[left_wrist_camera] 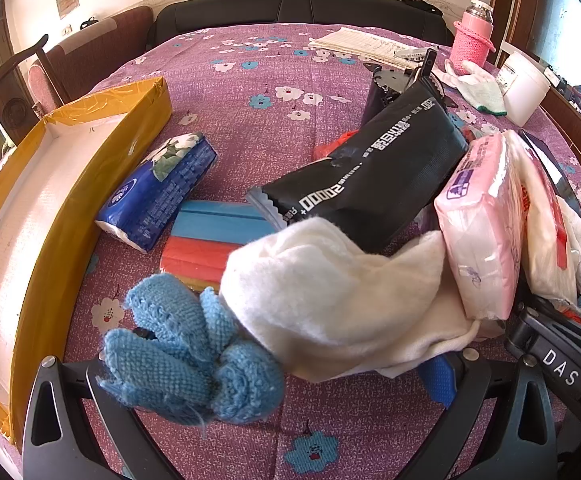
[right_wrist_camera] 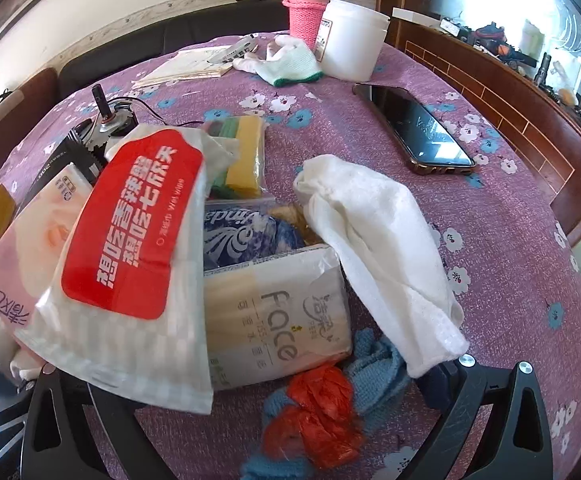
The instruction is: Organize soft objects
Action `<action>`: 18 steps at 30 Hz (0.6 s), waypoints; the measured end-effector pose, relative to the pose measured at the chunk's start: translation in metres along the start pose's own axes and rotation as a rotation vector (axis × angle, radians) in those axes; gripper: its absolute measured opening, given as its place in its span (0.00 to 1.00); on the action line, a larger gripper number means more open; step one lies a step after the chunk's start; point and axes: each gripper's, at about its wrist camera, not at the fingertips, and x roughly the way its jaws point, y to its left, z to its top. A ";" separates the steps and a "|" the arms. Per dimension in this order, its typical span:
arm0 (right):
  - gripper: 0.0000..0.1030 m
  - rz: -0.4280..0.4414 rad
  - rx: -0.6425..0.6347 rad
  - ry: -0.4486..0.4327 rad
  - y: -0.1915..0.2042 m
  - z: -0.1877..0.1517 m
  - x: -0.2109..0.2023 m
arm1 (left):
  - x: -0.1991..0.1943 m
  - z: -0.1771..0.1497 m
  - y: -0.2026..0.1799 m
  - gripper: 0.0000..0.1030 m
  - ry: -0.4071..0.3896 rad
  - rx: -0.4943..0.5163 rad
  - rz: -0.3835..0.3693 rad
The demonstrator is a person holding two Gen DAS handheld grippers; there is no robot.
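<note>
My left claw (left_wrist_camera: 250, 364) is pinched on a white cloth (left_wrist_camera: 330, 300) with a blue knit thing (left_wrist_camera: 186, 356) hanging off it, near the yellow box (left_wrist_camera: 50, 184) on the left. The knit thing may drop. My right claw (right_wrist_camera: 286, 396) is apart over the pile, holding nothing.

each hand-held gripper (left_wrist_camera: 250, 380) (right_wrist_camera: 274, 384) was matte black plastic, with curved arms, triangular cut-outs and silver screws at the finger tops; a blue pad lined one finger, and white "das" lettering marked the right one's body.
</note>
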 end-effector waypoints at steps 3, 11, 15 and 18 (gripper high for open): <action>0.99 0.008 -0.009 -0.005 -0.001 -0.002 -0.001 | 0.000 0.000 0.000 1.00 0.000 0.002 0.003; 0.99 -0.014 -0.005 -0.003 -0.001 -0.005 -0.002 | 0.000 0.000 0.000 1.00 0.000 -0.002 0.005; 0.99 -0.017 0.007 -0.006 -0.002 -0.007 -0.004 | 0.000 0.000 0.000 1.00 0.000 -0.002 0.005; 0.99 -0.005 0.010 -0.004 -0.005 -0.009 -0.006 | 0.000 0.000 0.000 1.00 0.000 -0.003 0.004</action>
